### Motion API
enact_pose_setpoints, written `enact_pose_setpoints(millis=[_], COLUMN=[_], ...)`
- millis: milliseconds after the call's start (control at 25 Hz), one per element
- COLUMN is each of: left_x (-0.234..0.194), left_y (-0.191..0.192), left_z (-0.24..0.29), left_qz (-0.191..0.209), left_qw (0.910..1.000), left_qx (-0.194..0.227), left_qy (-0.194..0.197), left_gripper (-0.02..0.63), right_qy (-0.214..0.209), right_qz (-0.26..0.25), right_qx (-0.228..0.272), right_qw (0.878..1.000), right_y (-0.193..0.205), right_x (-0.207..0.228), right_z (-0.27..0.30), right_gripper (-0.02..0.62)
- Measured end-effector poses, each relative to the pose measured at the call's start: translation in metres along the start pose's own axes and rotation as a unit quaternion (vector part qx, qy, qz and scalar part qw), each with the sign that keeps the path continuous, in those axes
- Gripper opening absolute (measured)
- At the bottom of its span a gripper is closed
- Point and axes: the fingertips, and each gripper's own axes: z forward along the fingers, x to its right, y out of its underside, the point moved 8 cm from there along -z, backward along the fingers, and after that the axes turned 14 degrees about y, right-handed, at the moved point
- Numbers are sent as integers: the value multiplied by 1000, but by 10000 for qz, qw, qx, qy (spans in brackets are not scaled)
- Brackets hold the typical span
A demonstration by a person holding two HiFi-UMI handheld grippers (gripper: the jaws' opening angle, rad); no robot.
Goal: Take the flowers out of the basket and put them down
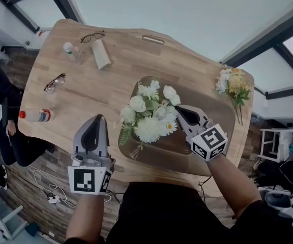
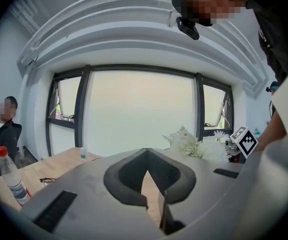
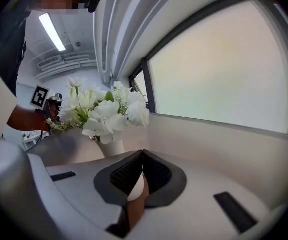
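Wooden table [image 1: 111, 70], big windows behind. At its near edge the white flowers [image 1: 149, 116] still stand in the brown basket [image 1: 205, 99], so that bunch isn't out yet. A 2nd yellow-white bunch [image 1: 233, 83] already lies on the tabletop far right, so approx half done, I'd judge. R gripper [image 1: 178, 109] sits inside the basket just beside the blooms' right side, jaws closed w/ nothing between them; stems are ahead & left of the tips, apart. L gripper [image 1: 99, 117] hangs outside the basket's left rim, jaws also closed, empty. Glasses [image 1: 55, 83] & bottle [image 1: 34, 116] lie further left.
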Motion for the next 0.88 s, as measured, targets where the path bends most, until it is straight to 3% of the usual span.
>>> enact_pose_setpoints(millis=[400,440,520,560,880], left_x=[-5,-5,-6,-7,-10], left_y=[-2,-3,-5,-6,-6], left_z=[-3,-3,-4,-4,-14], left_qz=[8,11,25,35,91], left_qw=[10000,10000,10000,10000,9998], left_qx=[36,37,37,40,-36], left_qy=[-21,-25,-34,-41,-153], left_gripper=[0,0,0,0,0], right_qy=[-574,-714,-1018,-1131,-1344], right_qz=[-631,-685,-779,-849,-1150], right_qx=[-337,-347,-387,-379,276], right_qw=[9958,9945,9910,9892,9838], right_y=[22,23,24,25,16], right_x=[-20,-25,-33,-38,-63], right_z=[17,18,22,24,48], right_gripper=[26,42,207,260,298])
